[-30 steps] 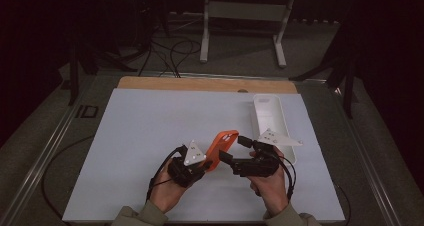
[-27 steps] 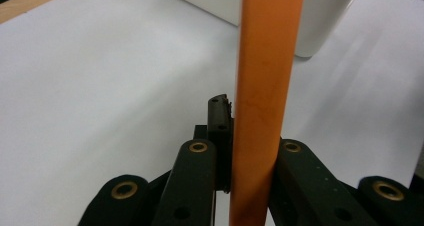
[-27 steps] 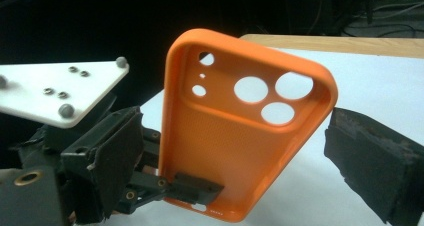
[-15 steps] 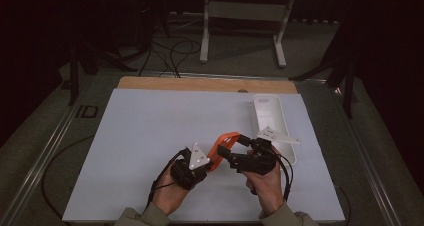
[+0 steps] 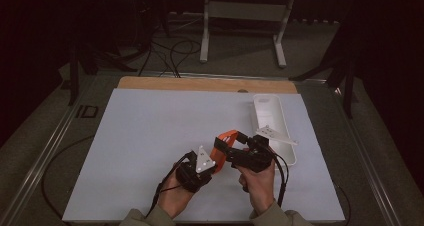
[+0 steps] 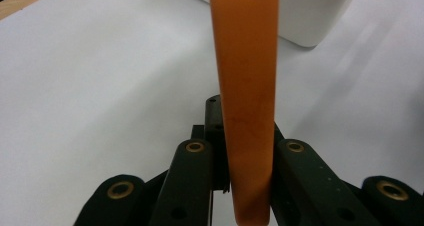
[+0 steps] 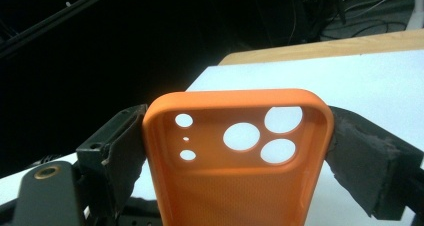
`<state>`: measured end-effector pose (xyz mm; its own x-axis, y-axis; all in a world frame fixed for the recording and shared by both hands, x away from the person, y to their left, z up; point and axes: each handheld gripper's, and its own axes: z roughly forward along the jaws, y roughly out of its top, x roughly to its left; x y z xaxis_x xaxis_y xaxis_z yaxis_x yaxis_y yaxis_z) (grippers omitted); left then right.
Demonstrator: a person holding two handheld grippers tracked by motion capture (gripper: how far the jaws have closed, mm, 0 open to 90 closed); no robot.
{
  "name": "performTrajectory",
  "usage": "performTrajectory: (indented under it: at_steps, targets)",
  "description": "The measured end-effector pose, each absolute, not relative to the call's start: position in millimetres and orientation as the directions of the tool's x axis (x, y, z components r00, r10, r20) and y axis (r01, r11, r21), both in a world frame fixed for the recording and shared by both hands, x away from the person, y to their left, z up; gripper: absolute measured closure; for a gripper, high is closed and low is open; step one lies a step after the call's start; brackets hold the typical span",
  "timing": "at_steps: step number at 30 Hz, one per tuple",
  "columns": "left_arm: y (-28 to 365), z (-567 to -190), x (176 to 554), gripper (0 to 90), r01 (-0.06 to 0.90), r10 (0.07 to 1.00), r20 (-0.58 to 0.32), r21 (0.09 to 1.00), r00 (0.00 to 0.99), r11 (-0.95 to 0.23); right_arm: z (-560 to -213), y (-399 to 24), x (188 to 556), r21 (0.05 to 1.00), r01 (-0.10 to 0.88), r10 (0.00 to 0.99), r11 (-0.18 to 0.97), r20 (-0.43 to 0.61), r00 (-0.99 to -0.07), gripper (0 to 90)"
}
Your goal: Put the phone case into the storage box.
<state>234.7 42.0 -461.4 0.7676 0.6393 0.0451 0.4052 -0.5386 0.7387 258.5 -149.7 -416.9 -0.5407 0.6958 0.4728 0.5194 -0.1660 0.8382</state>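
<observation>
We see an orange rubbery phone case (image 7: pixel 235 161) with round camera cutouts, empty, open side toward the right gripper view, lifted off the white table mat (image 5: pixel 150 136), clamped by both grippers, edge-on in the left gripper view (image 6: pixel 246 101).

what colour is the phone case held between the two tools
Orange. The phone case shows best in the right gripper view, camera cut-outs facing the lens.

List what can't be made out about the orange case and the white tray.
- Orange silicone phone case: lower end cut off by the right gripper view's bottom edge.
- Same case, left gripper view: edge-on, face hidden.
- Long white plastic tray: contents unreadable in high view; grey plate covers its near part.
</observation>
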Motion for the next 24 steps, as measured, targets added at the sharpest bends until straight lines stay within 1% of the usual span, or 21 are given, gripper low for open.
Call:
performTrajectory:
  at_steps: [7, 14, 18, 20, 24]
  targets:
    - [42.7, -461.6, 235.0, 83.5, 0.405, 0.628, 0.03, 0.741, 0.778, -0.536, -417.7, -147.2, 257.6, 0.836, 0.518, 0.705, -0.181, 0.477, -0.524, 15.6]
    - [43.6, -462.2, 236.0, 81.5, 0.401, 0.612, 0.006, 0.75, 0.791, -0.526, -415.4, -146.1, 253.8, 0.853, 0.495, 0.722, -0.165, 0.446, -0.529, 16.7]
    - [44.8, -461.9, 236.7, 73.2, 0.397, 0.608, 0.003, 0.755, 0.794, -0.523, -416.1, -147.2, 254.0, 0.854, 0.494, 0.725, -0.163, 0.443, -0.528, 16.7]
    - [45.9, -461.3, 237.0, 63.7, 0.397, 0.61, -0.003, 0.761, 0.793, -0.513, -416.1, -147.9, 254.1, 0.854, 0.494, 0.724, -0.165, 0.445, -0.527, 16.7]
    - [48.0, -460.2, 238.0, 50.1, 0.401, 0.613, -0.01, 0.765, 0.79, -0.504, -415.8, -148.6, 254.1, 0.854, 0.494, 0.722, -0.162, 0.444, -0.53, 16.7]
